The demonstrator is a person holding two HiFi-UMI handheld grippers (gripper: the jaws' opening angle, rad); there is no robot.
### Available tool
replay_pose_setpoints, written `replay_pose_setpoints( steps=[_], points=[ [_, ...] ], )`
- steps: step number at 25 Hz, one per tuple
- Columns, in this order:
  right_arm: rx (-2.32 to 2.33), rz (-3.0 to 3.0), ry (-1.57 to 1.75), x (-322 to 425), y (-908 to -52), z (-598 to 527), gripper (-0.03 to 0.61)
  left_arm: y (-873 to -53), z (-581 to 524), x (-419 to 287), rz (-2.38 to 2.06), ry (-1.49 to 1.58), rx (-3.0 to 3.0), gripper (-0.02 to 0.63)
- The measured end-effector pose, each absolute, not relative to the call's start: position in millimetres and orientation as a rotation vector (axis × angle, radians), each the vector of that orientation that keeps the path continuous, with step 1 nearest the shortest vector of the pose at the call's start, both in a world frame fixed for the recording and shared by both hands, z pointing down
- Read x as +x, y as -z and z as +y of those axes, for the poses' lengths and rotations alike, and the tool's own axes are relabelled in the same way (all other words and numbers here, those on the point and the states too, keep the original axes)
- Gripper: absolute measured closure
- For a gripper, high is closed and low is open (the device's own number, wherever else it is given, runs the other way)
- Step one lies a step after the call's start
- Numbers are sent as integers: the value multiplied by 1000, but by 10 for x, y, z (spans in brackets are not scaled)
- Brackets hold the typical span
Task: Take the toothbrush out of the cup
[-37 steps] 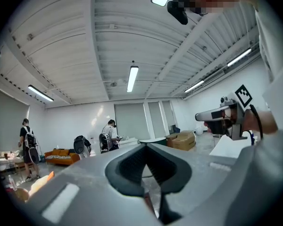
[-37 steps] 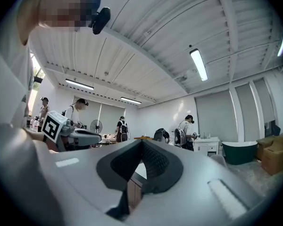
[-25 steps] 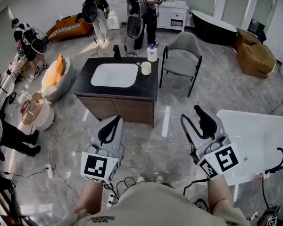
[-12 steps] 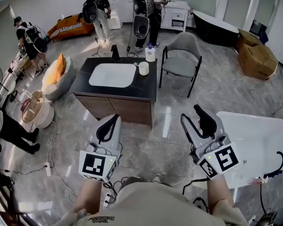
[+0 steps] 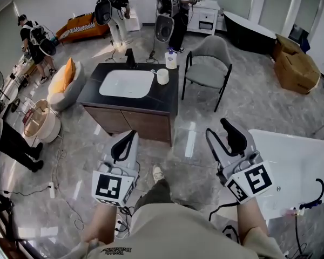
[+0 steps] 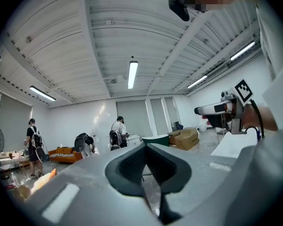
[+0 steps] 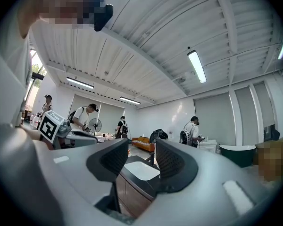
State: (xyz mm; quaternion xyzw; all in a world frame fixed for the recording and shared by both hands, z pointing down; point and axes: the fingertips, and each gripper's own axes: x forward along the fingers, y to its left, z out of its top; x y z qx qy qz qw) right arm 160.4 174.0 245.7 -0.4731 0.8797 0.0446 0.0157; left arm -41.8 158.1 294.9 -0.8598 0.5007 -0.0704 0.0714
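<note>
Toothbrush: too small to make out in the head view.
Cup (image 5: 162, 76): far right of bench (image 5: 167, 99), just right of sink (image 5: 126, 83).
Left claw (image 5: 133, 134): jaws together, empty, well apart from bench.
Right claw (image 5: 216, 128): jaws wide, closing, nothing between.
Around: bottle (image 5: 171, 60) at bench's far corner; chair (image 5: 205, 69) right of bench; tub (image 5: 291, 155) near right, cut off.

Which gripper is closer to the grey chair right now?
Right. The right gripper, empty jaws closing, hangs on the near side of the grey chair; the left gripper is further left, in front of the sink cabinet.
</note>
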Motion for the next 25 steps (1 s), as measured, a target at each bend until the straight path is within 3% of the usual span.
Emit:
replay_pose_setpoints(
  steps=[25],
  points=[
    [-1460, 2784, -94, 1059, -2679, -317, 407, -3208, -497, -829, 1463, 275, -2621, 612]
  ],
)
